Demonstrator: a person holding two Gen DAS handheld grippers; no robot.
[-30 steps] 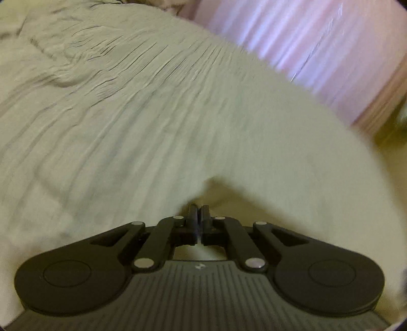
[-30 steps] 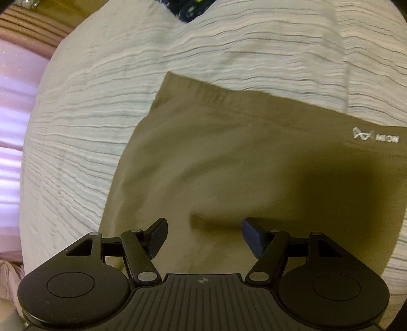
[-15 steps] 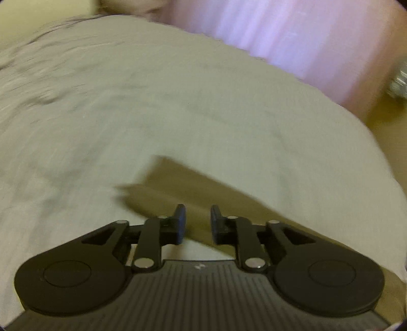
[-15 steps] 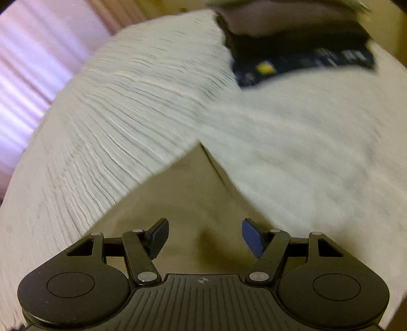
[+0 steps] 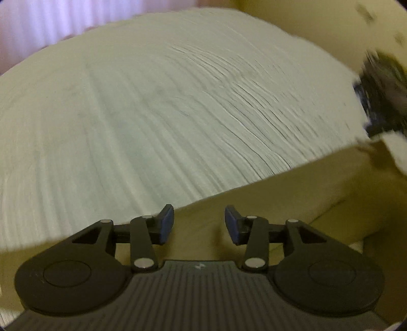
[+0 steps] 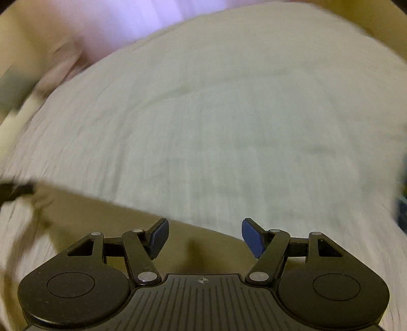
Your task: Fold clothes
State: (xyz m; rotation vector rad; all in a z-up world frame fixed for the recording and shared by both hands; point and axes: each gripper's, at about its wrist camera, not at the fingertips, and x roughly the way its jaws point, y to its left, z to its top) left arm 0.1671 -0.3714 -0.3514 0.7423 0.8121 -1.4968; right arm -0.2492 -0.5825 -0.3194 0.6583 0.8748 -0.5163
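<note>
Garment (image 5: 292, 193) flat beneath both grippers' parted fingers (image 5: 166, 224)

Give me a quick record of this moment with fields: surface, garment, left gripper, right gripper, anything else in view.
surface: pale ribbed bedspread
garment: olive-tan garment lying flat on the bedspread, its edge near both grippers
left gripper: left gripper jaws opening, nothing between them, over the garment
right gripper: right gripper open, nothing held, over the garment's edge
other: pink curtain behind; dark blurred pile at right in the left wrist view
</note>
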